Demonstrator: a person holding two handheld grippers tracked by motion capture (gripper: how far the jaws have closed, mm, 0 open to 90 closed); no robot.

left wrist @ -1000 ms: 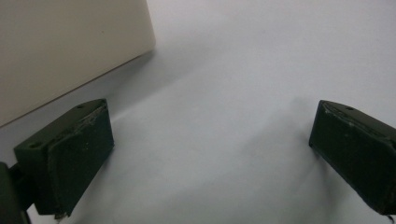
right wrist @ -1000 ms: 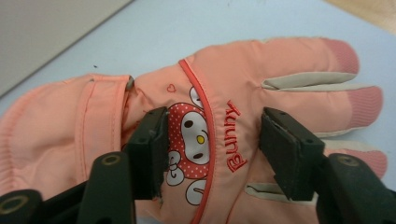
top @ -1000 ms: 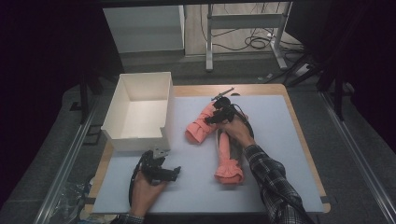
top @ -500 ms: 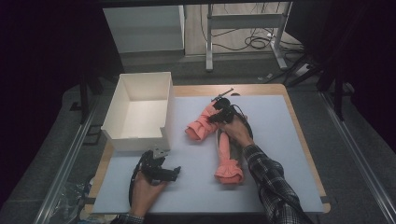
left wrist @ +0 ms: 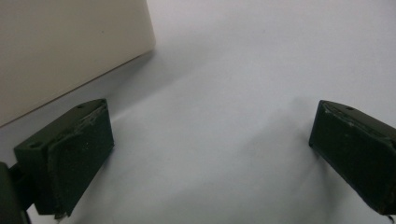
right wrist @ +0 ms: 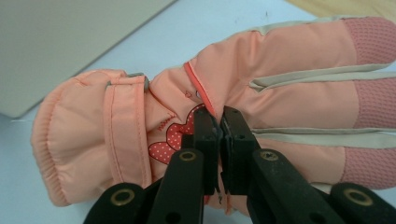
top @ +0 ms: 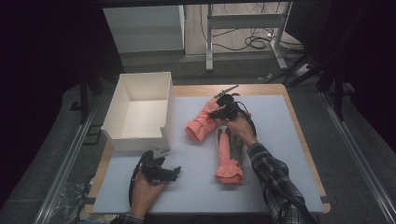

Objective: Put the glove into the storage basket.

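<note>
pink glove [right wrist: 261,88] lies under the right tool [right wrist: 219,128], its jaws having just closed, seemingly pinching fabric.

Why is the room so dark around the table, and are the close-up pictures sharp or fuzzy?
High view: light falls on the table; the surroundings stay nearly black. Left gripper view: the box wall is soft and dim, with a shadow beneath it. Right gripper view: evenly lit and crisp, the glove showing its stitching.
</note>
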